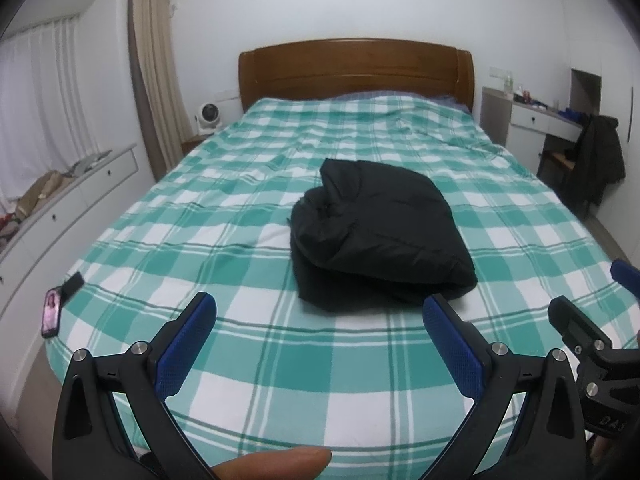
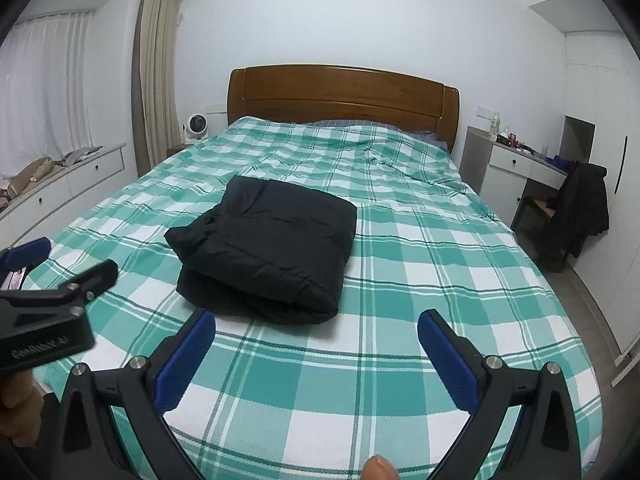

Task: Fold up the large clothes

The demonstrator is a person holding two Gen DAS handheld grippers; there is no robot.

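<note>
Left wrist view is showing the black jacket lying as a compact folded bundle on the bed, roughly midway along the checked cover and well short of the headboard. Both grippers are hanging near the bed's foot, apart from the jacket: the left gripper and the right gripper are each standing wide open and holding nothing. I judge they are backing off because folding looks finished.
</note>
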